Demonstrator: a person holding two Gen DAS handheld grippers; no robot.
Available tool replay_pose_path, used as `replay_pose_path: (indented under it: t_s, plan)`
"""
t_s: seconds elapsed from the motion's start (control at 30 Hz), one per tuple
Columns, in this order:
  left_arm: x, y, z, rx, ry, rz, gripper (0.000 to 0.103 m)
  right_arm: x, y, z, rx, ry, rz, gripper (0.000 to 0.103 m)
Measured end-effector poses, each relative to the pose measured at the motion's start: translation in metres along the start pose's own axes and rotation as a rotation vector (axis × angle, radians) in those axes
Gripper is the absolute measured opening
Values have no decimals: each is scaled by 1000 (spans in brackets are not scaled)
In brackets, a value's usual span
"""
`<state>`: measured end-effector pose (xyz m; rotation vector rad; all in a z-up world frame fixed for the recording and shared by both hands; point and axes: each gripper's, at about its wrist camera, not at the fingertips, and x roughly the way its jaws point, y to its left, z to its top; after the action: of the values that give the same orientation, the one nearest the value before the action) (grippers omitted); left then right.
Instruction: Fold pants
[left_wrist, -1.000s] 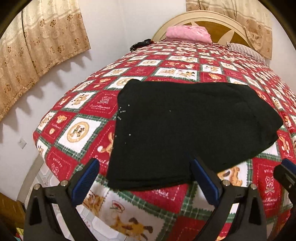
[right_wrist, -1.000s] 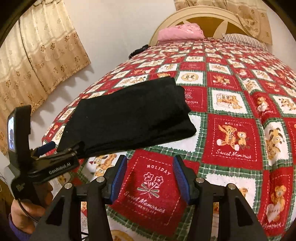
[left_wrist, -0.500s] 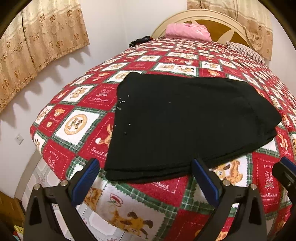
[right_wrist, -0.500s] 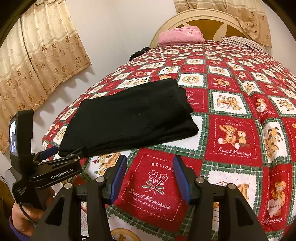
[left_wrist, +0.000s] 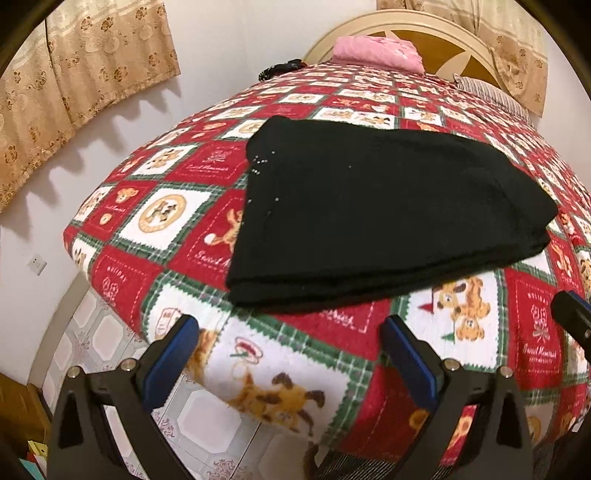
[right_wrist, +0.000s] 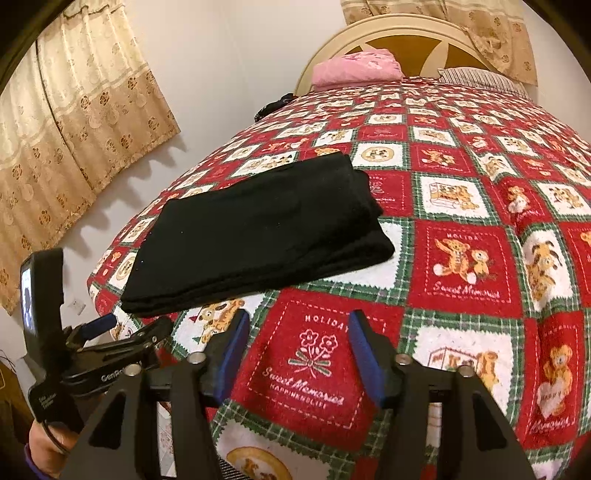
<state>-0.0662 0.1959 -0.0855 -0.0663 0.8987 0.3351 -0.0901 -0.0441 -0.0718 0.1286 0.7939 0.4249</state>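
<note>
My left gripper (left_wrist: 288, 354) and right gripper (right_wrist: 295, 350) both gape wide, empty, near the bed edge. Beyond them the black pants (left_wrist: 388, 206) lie stacked, compact on the bedspread (right_wrist: 480, 258); folding looks done.

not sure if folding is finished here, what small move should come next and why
Probably just back both grippers away. The black knit pants already lie as a flat stacked rectangle on the red patchwork bear blanket. The left gripper and right gripper both have open, empty jaws short of the cloth's near edge.
</note>
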Motion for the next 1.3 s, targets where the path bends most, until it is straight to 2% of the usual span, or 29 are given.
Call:
replay_pose_path:
  t_s: [0.13, 0.3, 0.43, 0.53, 0.6, 0.67, 0.77, 0.83, 0.9, 1.0, 1.1, 1.2, 1.3]
  plan:
    - [0, 0, 1, -1, 0, -1, 102, -1, -1, -1, 10, 8, -5, 65]
    - [-7, 5, 6, 5, -23, -16, 102, -16, -9, 8, 18, -56, -6, 64]
    - [-16, 28, 25, -27, -69, -35, 102, -22, -19, 29, 9, -95, 2, 64]
    - [-19, 51, 48, -69, -117, 2, 102, -24, -10, 52, -98, -132, 5, 63]
    - [-19, 69, 64, -125, -139, 34, 102, -22, 4, 68, -182, -130, 54, 54]
    - [-15, 81, 71, -178, -144, 52, 102, -9, 27, 89, -266, -103, 137, 53]
    - [-6, 84, 71, -215, -125, 36, 102, 20, 66, 111, -358, -52, 227, 53]
    - [6, 77, 67, -210, -91, 6, 102, 50, 99, 123, -424, 3, 264, 53]
    - [21, 67, 60, -209, -42, 10, 102, 89, 129, 133, -482, 82, 309, 53]
    - [40, 58, 49, -223, 26, -2, 102, 136, 159, 130, -531, 170, 315, 53]
    - [42, 61, 39, -284, 28, 2, 103, 177, 175, 119, -555, 266, 268, 53]
    - [39, 59, 34, -295, 21, 32, 103, 205, 187, 111, -605, 278, 202, 54]
    - [37, 58, 30, -300, 14, 43, 103, 228, 181, 125, -480, 336, 250, 59]
